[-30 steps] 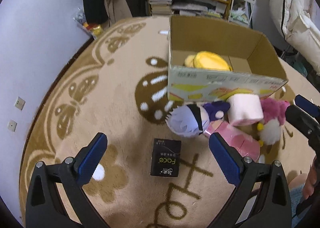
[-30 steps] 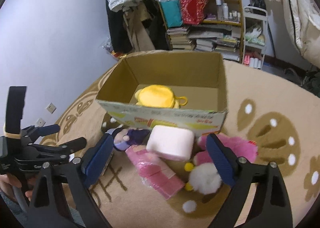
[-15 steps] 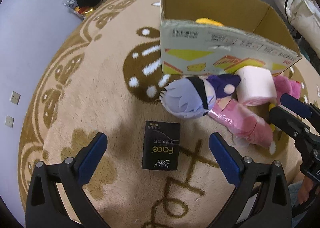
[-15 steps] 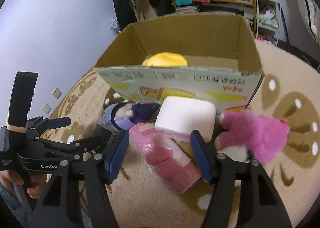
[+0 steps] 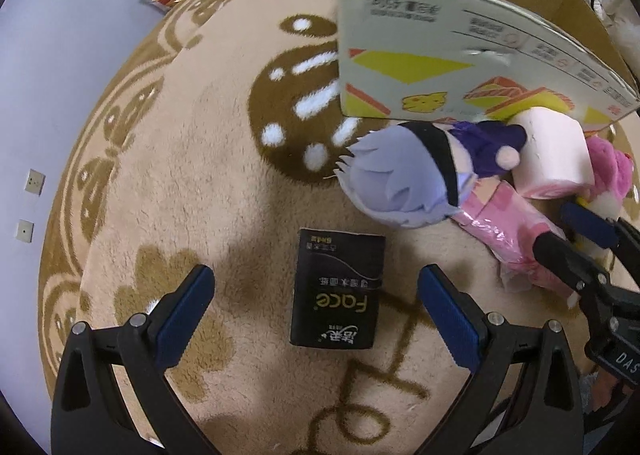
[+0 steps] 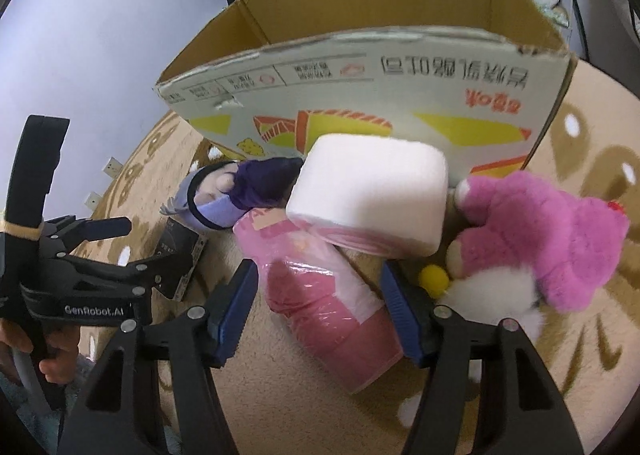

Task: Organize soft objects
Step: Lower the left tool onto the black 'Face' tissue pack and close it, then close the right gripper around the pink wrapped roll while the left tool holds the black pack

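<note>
Sitting on the patterned rug [image 5: 168, 183], the cardboard box [image 6: 360, 67] fills 12 o'clock in both views; its inside is hidden from here, so what it already holds cannot be told. Against its front wall, 4 soft things still wait outside: the pink plush [image 6: 548, 231] at 3 o'clock in the right view, the grey-haired doll [image 5: 404, 175], the white foam block [image 6: 372, 195] resting on top of the pink wrapped pack [image 6: 324, 299]. Smallest, the black tissue pack [image 5: 338, 291] lies alone on the rug.

Most of the sorting looks undone. The right claw [image 6: 320, 311] straddles the pink wrapped pack, jaws partly drawn in, pads seemingly just shy of the wrap, though the angle makes contact hard to judge. The left claw [image 5: 316, 303] stands released wide around the black tissue pack, touching nothing.
</note>
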The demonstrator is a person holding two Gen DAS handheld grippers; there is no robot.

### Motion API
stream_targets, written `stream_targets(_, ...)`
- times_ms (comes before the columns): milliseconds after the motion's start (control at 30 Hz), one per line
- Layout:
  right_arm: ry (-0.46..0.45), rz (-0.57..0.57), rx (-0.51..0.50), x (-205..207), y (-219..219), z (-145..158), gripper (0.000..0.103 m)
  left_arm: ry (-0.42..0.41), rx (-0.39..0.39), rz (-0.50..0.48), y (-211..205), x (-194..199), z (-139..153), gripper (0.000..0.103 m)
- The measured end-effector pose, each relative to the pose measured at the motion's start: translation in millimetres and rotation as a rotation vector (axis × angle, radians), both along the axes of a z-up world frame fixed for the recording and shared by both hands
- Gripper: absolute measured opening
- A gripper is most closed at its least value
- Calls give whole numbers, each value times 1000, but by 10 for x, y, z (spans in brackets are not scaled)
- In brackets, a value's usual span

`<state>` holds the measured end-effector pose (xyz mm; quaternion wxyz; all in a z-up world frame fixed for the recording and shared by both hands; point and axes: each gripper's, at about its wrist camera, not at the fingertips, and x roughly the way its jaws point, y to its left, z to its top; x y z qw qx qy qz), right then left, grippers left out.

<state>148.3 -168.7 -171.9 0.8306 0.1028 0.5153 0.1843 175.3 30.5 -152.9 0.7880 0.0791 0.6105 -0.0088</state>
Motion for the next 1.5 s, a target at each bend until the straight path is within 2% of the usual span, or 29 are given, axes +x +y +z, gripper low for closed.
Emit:
stream_targets(300,25,20,-50,-3,114,-175,67,7,20,-13,3,55,-72,101)
stream_targets(367,37,5,-45,6,118,-174,67,22,16,-16,-1,61,-105,98)
stream_targets(433,39,1,-39,6,116,-180,67,41,25,-18,-26,55,-143,91)
stream_targets(567,39,12,-45,8,131,-182,67,62,33,-16,-39,52,-189,90)
stream_targets(633,41,12,-47,9,111,-182,67,63,28,-18,-37,51,-196,78)
stream_targets(667,47,9,-50,21,117,-189,67,66,26,-18,-28,55,-209,76)
stream_targets(733,58,-1,-56,43,145,-202,68,83,14,-20,-13,59,-244,48)
stream_targets(767,61,-2,-59,50,162,-206,68,91,-2,-28,-19,46,-255,46)
stream_targets(833,64,-2,-67,60,200,-213,69,99,-41,-42,-33,34,-254,45)
stream_targets(1067,114,-60,-22,138,209,-265,72,83,-33,-70,-93,6,-230,45)
stream_targets(1500,82,-25,-118,95,451,-268,72,81,-33,-76,-180,-44,-199,45)
